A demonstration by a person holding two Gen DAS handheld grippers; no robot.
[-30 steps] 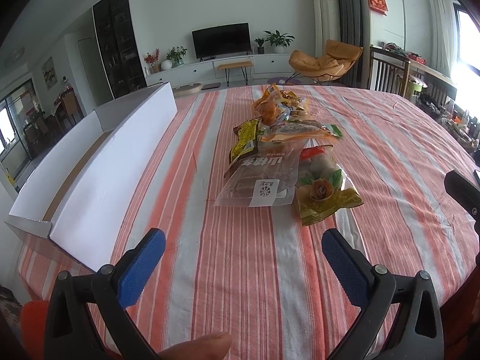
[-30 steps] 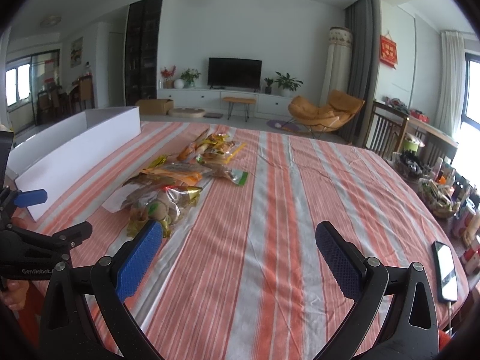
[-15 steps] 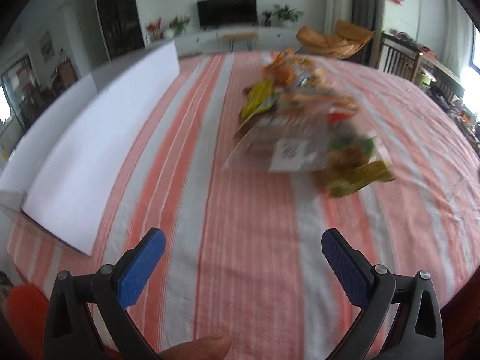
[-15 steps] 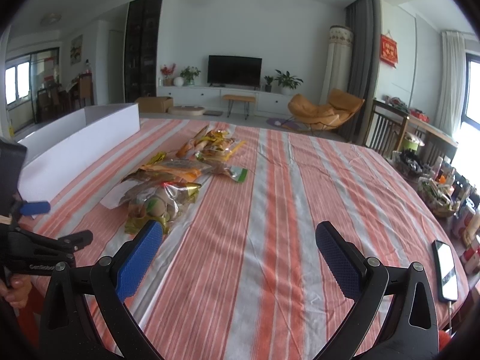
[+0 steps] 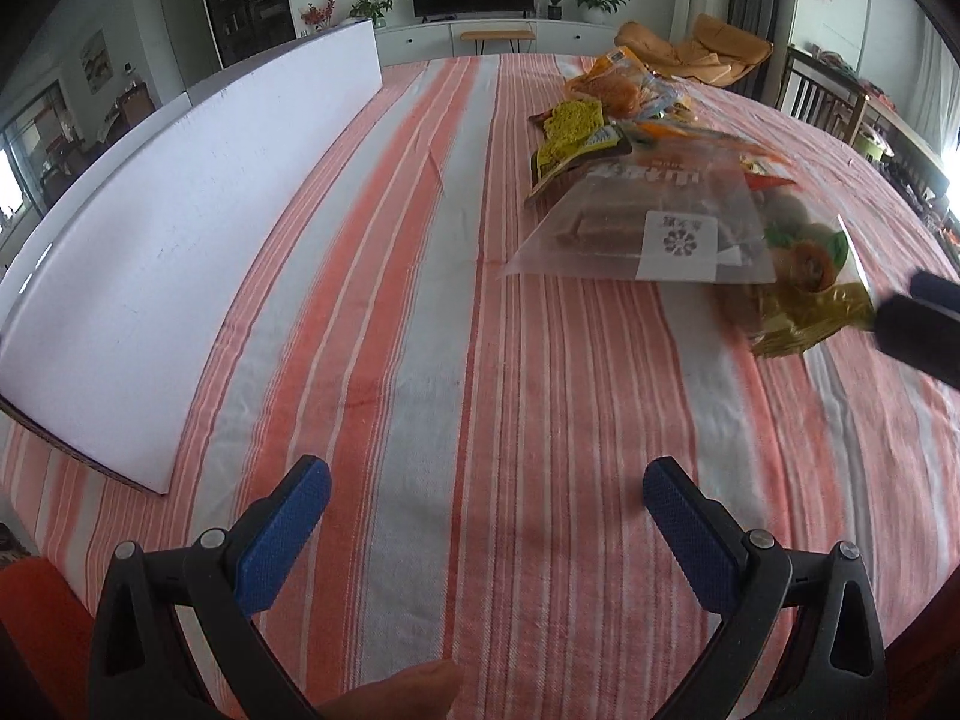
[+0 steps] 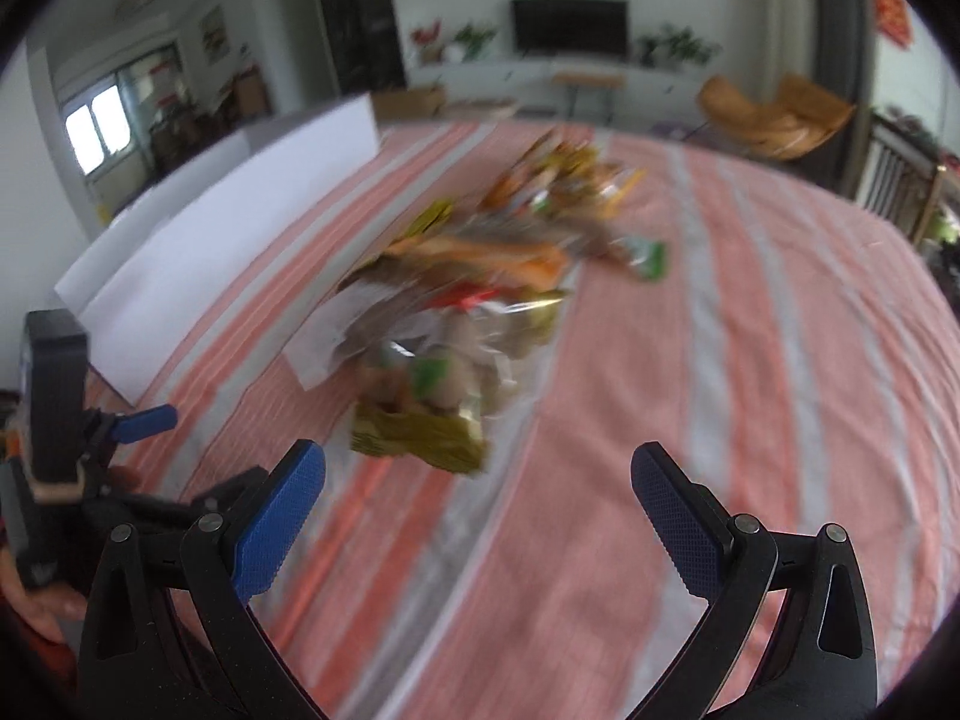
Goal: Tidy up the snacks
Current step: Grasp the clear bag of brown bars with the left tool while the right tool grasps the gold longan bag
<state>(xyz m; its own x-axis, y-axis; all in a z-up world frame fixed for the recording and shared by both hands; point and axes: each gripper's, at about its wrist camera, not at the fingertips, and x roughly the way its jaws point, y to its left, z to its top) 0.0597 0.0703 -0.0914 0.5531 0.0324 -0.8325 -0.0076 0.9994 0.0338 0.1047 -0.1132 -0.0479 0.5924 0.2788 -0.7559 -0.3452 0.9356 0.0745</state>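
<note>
right gripper (image 6: 477,495) spread, empty; blurred snack pile (image 6: 474,300) ahead; striped tablecloth (image 6: 750,360)

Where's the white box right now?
In the left wrist view, the white box lies along the table's left side, left of the snack pile.

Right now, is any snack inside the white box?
Cannot tell: only the outer wall of the white box shows, while the snacks in view lie on the striped cloth.
</note>
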